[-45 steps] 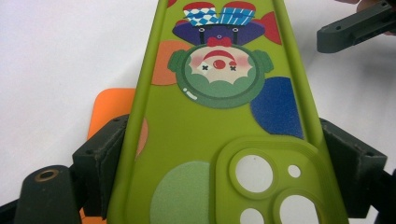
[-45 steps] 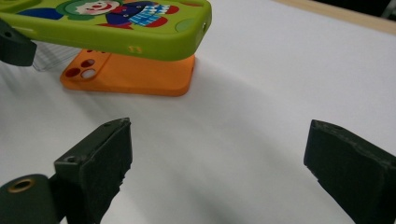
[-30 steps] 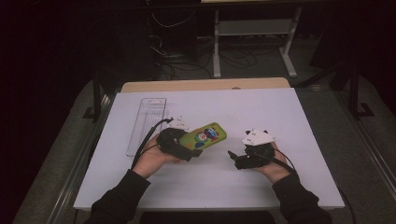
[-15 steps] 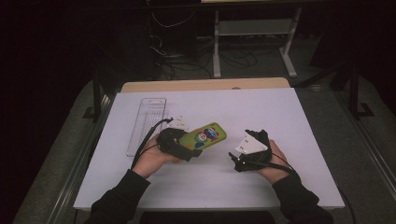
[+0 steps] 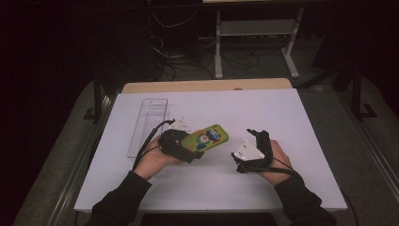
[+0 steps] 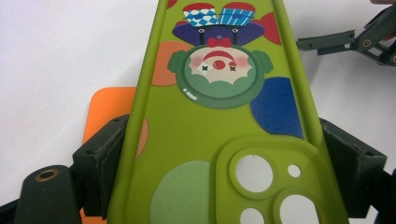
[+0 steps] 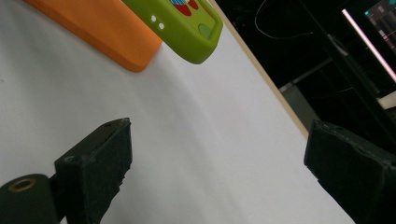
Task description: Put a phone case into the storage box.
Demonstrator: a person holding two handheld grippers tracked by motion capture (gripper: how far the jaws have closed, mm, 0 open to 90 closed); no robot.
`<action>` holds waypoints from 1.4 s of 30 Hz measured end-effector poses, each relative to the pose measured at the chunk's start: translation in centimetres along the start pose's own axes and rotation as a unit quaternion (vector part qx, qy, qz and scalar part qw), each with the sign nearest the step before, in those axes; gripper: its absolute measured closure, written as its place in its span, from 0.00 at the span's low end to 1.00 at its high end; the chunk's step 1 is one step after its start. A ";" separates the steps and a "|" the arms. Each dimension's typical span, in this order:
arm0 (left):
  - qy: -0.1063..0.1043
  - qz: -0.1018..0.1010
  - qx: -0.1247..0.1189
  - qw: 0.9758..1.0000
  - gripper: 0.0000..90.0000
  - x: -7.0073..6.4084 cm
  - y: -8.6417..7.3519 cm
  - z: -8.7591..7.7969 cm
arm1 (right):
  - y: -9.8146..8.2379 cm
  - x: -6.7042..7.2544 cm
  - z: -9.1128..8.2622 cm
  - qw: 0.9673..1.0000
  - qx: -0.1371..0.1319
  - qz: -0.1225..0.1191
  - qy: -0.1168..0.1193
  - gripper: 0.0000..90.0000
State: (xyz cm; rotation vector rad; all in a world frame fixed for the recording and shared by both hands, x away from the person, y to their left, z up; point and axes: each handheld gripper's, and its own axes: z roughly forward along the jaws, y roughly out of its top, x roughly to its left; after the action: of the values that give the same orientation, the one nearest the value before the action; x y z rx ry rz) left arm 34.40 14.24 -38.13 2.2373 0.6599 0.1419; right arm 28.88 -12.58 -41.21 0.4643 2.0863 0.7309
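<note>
Mid-handover by the look: L gripper (image 5: 186,146) clamped on edges of green rubbery phone case w/ clown print (image 6: 219,121), held above white table (image 5: 291,117) over flat orange slab (image 7: 100,32); R gripper (image 5: 251,148) jaws wide, empty, near — next prob. needs closing on case's free end.

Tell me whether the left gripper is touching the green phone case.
Touching. In the left gripper view, the left gripper has its black fingers pressed against both long edges of the green phone case.

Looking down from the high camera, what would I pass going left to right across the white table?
Clear tray → left hand-held gripper clamping a green phone case → right hand-held gripper, open.
</note>
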 end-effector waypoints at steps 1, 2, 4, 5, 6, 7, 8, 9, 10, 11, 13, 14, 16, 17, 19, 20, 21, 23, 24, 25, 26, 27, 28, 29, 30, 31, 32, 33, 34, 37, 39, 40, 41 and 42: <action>0.000 0.000 0.000 1.000 0.17 0.0 0.0 0.0 | 0.0 0.0 0.0 1.000 0.000 -0.005 -0.002 0.08; 0.000 0.000 0.000 1.000 0.17 0.0 0.0 0.0 | 0.1 0.1 0.0 1.000 0.000 -0.010 -0.005 0.08; 0.000 0.001 0.001 1.000 0.17 0.0 0.0 0.0 | 0.1 0.2 0.0 1.000 -0.003 -0.016 -0.012 0.08; -0.001 -0.001 0.002 1.000 0.17 0.0 0.0 0.0 | 0.2 0.4 -0.1 1.000 -0.003 -0.021 -0.014 0.08; -0.001 0.002 0.004 1.000 0.17 0.0 0.0 0.0 | 0.2 0.5 -0.1 1.000 -0.004 -0.024 -0.017 0.08; -0.001 0.002 0.004 1.000 0.17 0.0 0.0 0.0 | 0.2 0.5 -0.2 0.999 -0.007 -0.033 -0.021 0.08; -0.002 0.002 0.004 1.000 0.17 0.0 0.0 0.1 | 0.3 0.6 -0.2 0.999 -0.009 -0.035 -0.024 0.08; -0.002 0.003 0.004 1.000 0.17 0.0 0.0 0.1 | 0.4 0.7 -0.2 0.999 -0.011 -0.043 -0.032 0.08; -0.001 -0.001 0.001 1.000 0.17 -0.1 0.0 0.2 | 0.5 0.9 -0.3 0.998 -0.016 -0.053 -0.043 0.08; -0.001 -0.001 0.001 1.000 0.17 -0.1 0.0 0.2 | 0.5 0.9 -0.3 0.998 -0.016 -0.053 -0.043 0.08; -0.001 0.005 0.001 1.000 0.17 0.0 0.0 0.1 | 0.5 0.8 -0.4 0.995 -0.014 -0.084 -0.050 0.08; -0.002 0.008 0.001 1.000 0.17 0.0 0.0 0.1 | 0.6 0.9 -0.4 0.994 -0.015 -0.090 -0.053 0.08; -0.002 0.005 0.000 1.000 0.17 0.0 0.0 0.1 | 0.6 1.0 -0.4 0.992 -0.018 -0.110 -0.061 0.08; -0.001 0.005 0.000 1.000 0.17 0.0 0.0 0.1 | 0.6 1.1 -0.3 0.987 -0.023 -0.144 -0.073 0.08; -0.001 0.000 -0.003 1.000 0.17 -0.1 0.0 0.1 | 0.6 1.2 -0.3 0.986 -0.024 -0.149 -0.076 0.08; -0.001 -0.002 -0.003 1.000 0.17 -0.1 0.0 0.1 | 0.7 1.3 -0.3 0.984 -0.025 -0.156 -0.078 0.08; -0.002 0.000 0.001 1.000 0.17 0.0 0.0 0.0 | 0.7 1.5 -0.3 0.984 -0.026 -0.157 -0.082 0.08; -0.001 0.008 0.004 1.000 0.17 0.0 0.1 -0.1 | 0.8 1.7 -0.3 0.981 -0.029 -0.169 -0.088 0.08; 0.000 0.010 0.006 1.000 0.17 0.1 0.1 -0.1 | 0.9 1.8 -0.3 0.978 -0.031 -0.185 -0.095 0.08; 0.000 0.010 0.007 1.000 0.17 0.1 0.1 -0.1 | 0.9 1.8 -0.3 0.978 -0.031 -0.185 -0.095 0.08; -0.001 0.006 0.010 1.000 0.17 0.0 0.1 -0.2 | 0.9 1.9 -0.2 0.976 -0.033 -0.191 -0.096 0.08; -0.002 0.000 0.005 1.000 0.17 -0.1 0.1 -0.1 | 1.0 2.0 -0.2 0.974 -0.035 -0.199 -0.100 0.08; -0.002 0.002 0.006 1.000 0.17 -0.1 0.1 -0.1 | 1.0 2.1 -0.2 0.970 -0.031 -0.219 -0.102 0.08; -0.002 0.003 0.007 1.000 0.17 -0.1 0.1 -0.1 | 1.0 2.1 -0.2 0.970 -0.031 -0.219 -0.102 0.08; -0.003 0.007 0.009 1.000 0.17 -0.1 0.1 -0.1 | 1.0 2.3 -0.2 0.971 -0.027 -0.215 -0.097 0.08; -0.002 0.011 0.012 1.000 0.17 -0.1 0.2 -0.1 | 1.0 2.3 -0.2 0.970 -0.028 -0.220 -0.099 0.08; -0.001 0.011 0.009 1.000 0.17 -0.1 0.2 -0.1 | 1.0 2.4 -0.2 0.970 -0.030 -0.219 -0.100 0.08; -0.005 0.002 0.002 1.000 0.17 -0.3 0.2 0.0 | 1.0 2.5 -0.1 0.969 -0.034 -0.223 -0.104 0.08; -0.004 0.013 0.011 1.000 0.17 -0.2 0.2 -0.1 | 1.1 2.6 -0.1 0.968 -0.034 -0.226 -0.104 0.08; -0.006 0.004 0.003 1.000 0.17 -0.5 0.3 0.1 | 1.3 2.8 -0.1 0.965 -0.037 -0.238 -0.105 0.09; -0.007 0.009 0.004 1.000 0.17 -0.6 0.4 0.1 | 1.4 3.0 0.0 0.965 -0.038 -0.239 -0.107 0.09; -0.007 0.019 0.011 1.000 0.17 -0.6 0.4 0.0 | 1.4 3.1 0.0 0.963 -0.036 -0.243 -0.107 0.10; -0.008 0.017 0.007 1.000 0.17 -0.7 0.5 0.1 | 1.5 3.2 0.0 0.963 -0.036 -0.245 -0.108 0.10; -0.008 0.013 0.005 1.000 0.17 -0.8 0.5 0.1 | 1.6 3.3 0.0 0.961 -0.036 -0.250 -0.110 0.11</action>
State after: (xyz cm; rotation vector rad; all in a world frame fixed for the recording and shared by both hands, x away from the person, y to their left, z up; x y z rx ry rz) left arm 33.92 13.46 -37.79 2.2547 0.6245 0.1343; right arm 27.14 -9.55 -42.16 -0.0305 1.8480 0.4305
